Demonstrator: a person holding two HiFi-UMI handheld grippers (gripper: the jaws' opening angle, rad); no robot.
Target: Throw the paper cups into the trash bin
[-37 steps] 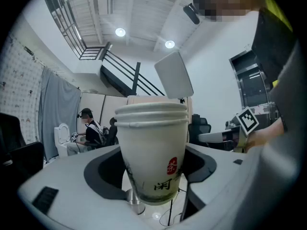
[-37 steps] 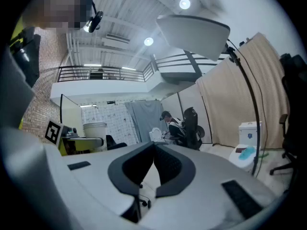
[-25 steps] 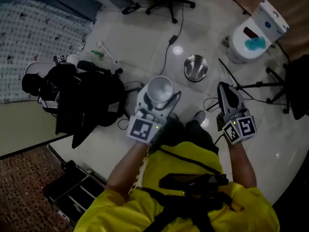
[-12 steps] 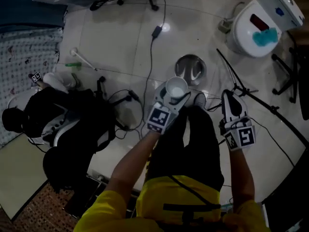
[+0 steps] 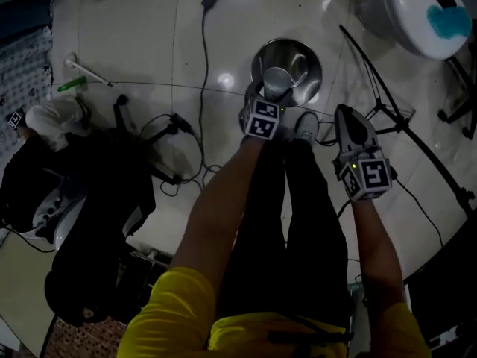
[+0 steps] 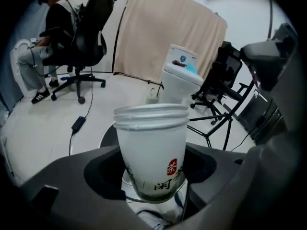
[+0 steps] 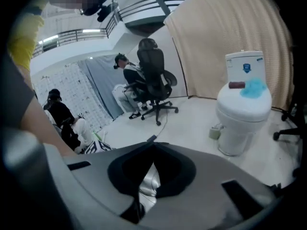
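Note:
My left gripper (image 5: 273, 89) is shut on a white paper cup (image 5: 276, 80) with red and dark print, held upright right over the round steel trash bin (image 5: 307, 60) on the floor. In the left gripper view the paper cup (image 6: 152, 150) stands between the two jaws of the left gripper (image 6: 152, 176), with the bin's rim (image 6: 106, 133) showing behind it. My right gripper (image 5: 352, 129) hangs to the right of the bin, jaws closed together on nothing. The right gripper view shows the right gripper (image 7: 149, 176) with its jaws meeting and a sliver of the shiny bin (image 7: 147, 183) through the gap.
A white toilet (image 5: 421, 13) stands at the far right, with tripod legs (image 5: 406, 136) beside it. Cables (image 5: 201, 66) run across the pale tiled floor. A black office chair (image 5: 89, 200) is at the left. A person sits on a chair (image 6: 72, 37) farther back.
My left gripper has carried the cup forward until it is over the trash bin. The head view has tilted toward the bin. The right gripper has kept its place beside it.

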